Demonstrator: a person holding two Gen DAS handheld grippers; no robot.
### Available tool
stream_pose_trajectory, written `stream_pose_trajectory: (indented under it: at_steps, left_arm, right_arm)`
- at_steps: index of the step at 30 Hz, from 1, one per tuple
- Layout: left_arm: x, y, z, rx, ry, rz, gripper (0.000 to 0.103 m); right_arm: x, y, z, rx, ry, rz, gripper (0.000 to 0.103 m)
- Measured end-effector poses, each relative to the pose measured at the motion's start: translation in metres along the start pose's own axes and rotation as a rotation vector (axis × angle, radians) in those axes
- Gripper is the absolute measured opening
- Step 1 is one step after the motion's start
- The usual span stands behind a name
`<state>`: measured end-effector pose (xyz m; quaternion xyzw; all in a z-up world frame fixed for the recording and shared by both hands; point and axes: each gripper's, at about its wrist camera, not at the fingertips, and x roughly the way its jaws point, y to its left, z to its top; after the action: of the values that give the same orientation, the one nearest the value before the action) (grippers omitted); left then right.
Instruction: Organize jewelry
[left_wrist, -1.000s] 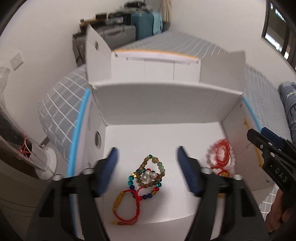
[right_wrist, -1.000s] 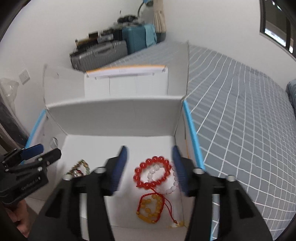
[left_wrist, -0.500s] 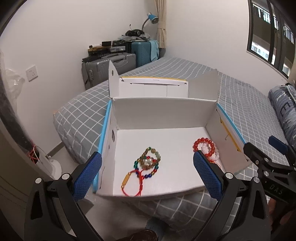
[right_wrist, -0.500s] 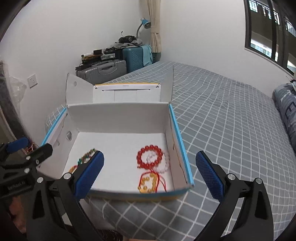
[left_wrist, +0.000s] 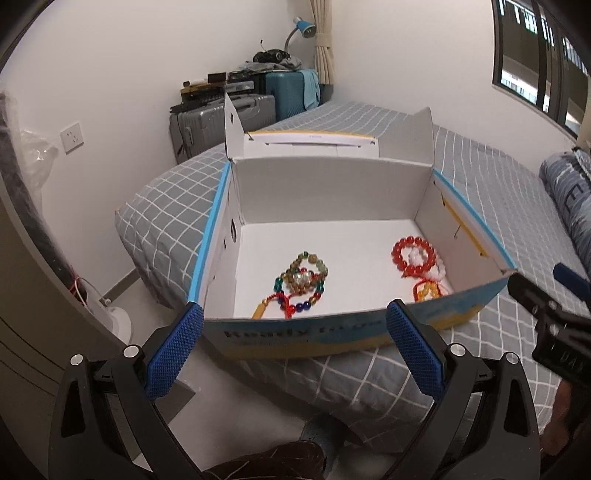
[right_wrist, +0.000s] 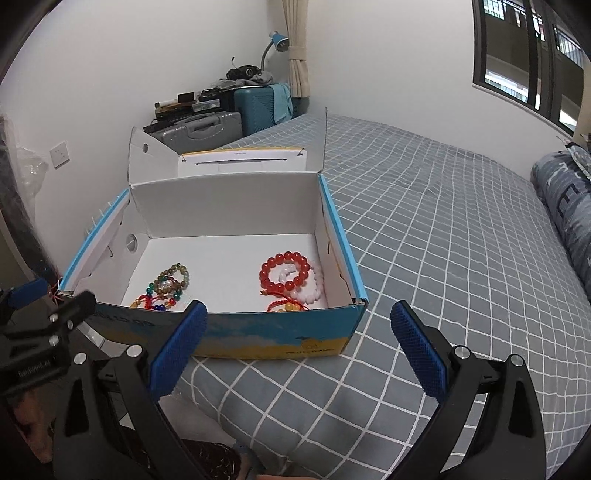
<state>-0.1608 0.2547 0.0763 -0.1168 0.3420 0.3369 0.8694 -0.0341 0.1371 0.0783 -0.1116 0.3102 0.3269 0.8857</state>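
both the left gripper (left_wrist: 293, 345) and right gripper (right_wrist: 295, 345) gape empty, bracelets (right_wrist: 290, 277) lying ahead inside the box (right_wrist: 273, 338)

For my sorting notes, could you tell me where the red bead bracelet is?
In both views, the red bead bracelet lies inside the box, near its right wall, overlapping a white bead bracelet.

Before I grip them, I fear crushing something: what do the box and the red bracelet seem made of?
Box: thin printed cardboard, matte white inside, with folded flaps and creases. Red bracelet: round glossy beads, glass, stone or plastic; the look leaves it open.
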Motion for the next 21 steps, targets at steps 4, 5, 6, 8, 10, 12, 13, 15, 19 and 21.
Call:
stream_pose_trajectory:
  at_steps: [4, 5, 6, 8, 10, 12, 13, 15, 19, 21]
  left_arm:
    - [0.0008, -0.0014, -0.0013, 0.003, -0.006, 0.010, 0.097]
    - [0.0008, -0.0011, -0.0010, 0.002, -0.009, 0.012, 0.097]
    - [0.0007, -0.0010, -0.0007, 0.000, -0.012, 0.014, 0.097]
    - [0.0012, -0.0005, 0.0002, -0.002, -0.014, 0.010, 0.097]
    - [0.0013, -0.0005, 0.0002, -0.012, -0.012, 0.001, 0.097]
    - [0.0017, -0.0008, 0.0003, -0.016, -0.009, 0.003, 0.097]
    - [0.0023, -0.0011, 0.0003, -0.017, -0.008, 0.006, 0.097]
    - [0.0037, -0.0014, 0.0001, -0.014, -0.003, 0.013, 0.097]
    - [0.0053, -0.0021, 0.0006, -0.012, 0.001, 0.007, 0.097]
    - [0.0048, -0.0028, 0.0004, -0.010, -0.001, -0.006, 0.097]
  right_arm:
    - [0.0026, -0.0020, -0.0001, 0.004, 0.006, -0.004, 0.095]
    - [0.0029, -0.0020, -0.0009, 0.003, 0.008, -0.005, 0.095]
    - [0.0036, -0.0019, -0.0014, 0.002, 0.009, -0.006, 0.095]
    - [0.0048, -0.0014, -0.0021, -0.003, 0.014, -0.009, 0.095]
    - [0.0060, -0.0006, -0.0026, -0.008, 0.016, -0.011, 0.095]
    - [0.0070, -0.0006, -0.0030, -0.013, 0.018, -0.011, 0.095]
    - [0.0077, -0.0002, -0.0034, -0.014, 0.020, -0.011, 0.095]
    - [0.0082, -0.0002, -0.0037, -0.016, 0.022, -0.010, 0.095]
    - [0.0086, -0.0001, -0.0038, -0.018, 0.024, -0.009, 0.095]
    - [0.0087, 0.0005, -0.0035, -0.018, 0.024, -0.009, 0.095]
